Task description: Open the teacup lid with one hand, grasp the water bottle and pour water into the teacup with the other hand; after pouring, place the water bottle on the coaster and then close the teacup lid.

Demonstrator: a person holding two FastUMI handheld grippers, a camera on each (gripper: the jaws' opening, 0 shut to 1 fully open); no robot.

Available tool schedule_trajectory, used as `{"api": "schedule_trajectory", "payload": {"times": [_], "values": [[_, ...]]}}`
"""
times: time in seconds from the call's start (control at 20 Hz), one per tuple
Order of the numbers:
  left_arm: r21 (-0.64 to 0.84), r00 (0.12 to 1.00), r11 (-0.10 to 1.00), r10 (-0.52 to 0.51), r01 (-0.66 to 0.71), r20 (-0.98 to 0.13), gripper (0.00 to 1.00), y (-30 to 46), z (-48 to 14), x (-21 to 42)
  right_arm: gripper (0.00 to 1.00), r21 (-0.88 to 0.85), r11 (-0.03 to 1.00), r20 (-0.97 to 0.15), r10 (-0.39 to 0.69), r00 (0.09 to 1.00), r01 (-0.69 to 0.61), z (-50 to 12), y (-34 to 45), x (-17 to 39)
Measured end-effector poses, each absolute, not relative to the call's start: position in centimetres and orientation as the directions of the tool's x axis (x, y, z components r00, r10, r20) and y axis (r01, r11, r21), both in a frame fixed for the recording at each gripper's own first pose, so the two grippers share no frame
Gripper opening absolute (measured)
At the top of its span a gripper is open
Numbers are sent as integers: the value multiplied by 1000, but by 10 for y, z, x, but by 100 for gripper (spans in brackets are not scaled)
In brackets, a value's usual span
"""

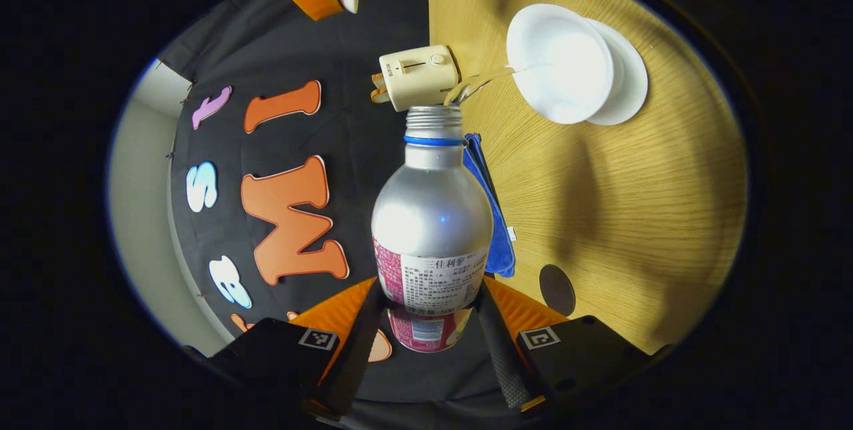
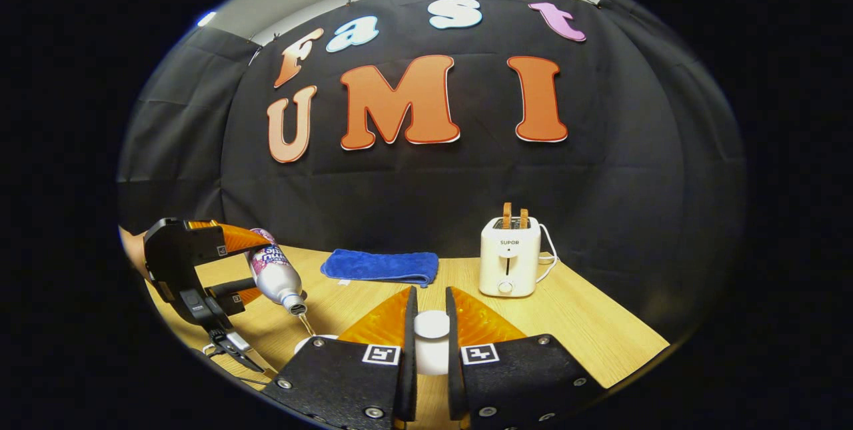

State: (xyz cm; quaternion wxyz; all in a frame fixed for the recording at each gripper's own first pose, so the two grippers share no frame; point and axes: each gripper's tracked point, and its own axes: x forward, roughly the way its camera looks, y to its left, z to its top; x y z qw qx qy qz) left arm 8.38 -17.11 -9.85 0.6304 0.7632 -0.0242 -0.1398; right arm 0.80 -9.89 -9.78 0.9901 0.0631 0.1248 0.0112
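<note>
My left gripper (image 1: 430, 300) is shut on a silver water bottle (image 1: 432, 217) with a pink label, held tilted with its mouth open. A thin stream of water runs from the mouth into the white teacup (image 1: 560, 63) on its saucer. In the right gripper view the same bottle (image 2: 273, 273) slants down in the left gripper (image 2: 230, 243), over the teacup's rim (image 2: 308, 345), which is mostly hidden behind my right gripper's body. My right gripper (image 2: 431, 295) is shut on the white teacup lid (image 2: 432, 343), held above the table. A dark round coaster (image 1: 557, 290) lies on the wooden table.
A cream toaster (image 2: 508, 260) holding toast stands at the back of the table (image 2: 586, 330) with its cord beside it. A folded blue cloth (image 2: 380, 267) lies along the back edge. The black booth wall rises behind. A hand (image 2: 133, 250) holds the left gripper.
</note>
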Motion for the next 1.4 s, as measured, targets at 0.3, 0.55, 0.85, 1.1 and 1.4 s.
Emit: {"api": "schedule_trajectory", "payload": {"times": [0.3,0.55,0.85,1.1,1.4], "values": [[969,961,-227,-230,99,-152,84,-175,-92,85,19,132,991,-244,42,969,-9,-97,-99,6],[968,963,-239,-234,74,-131,82,-175,-85,88,19,117,993,-235,50,971,-23,-95,-96,6],[967,964,-254,-248,34,-99,84,-174,-68,88,19,105,994,-231,67,971,-44,-93,-88,7],[961,961,-276,-263,4,-79,84,-175,-55,91,19,101,993,-231,81,970,-59,-92,-83,7],[955,957,-294,-285,-29,-59,82,-180,-47,90,19,93,993,-231,88,969,-68,-91,-79,7]]}}
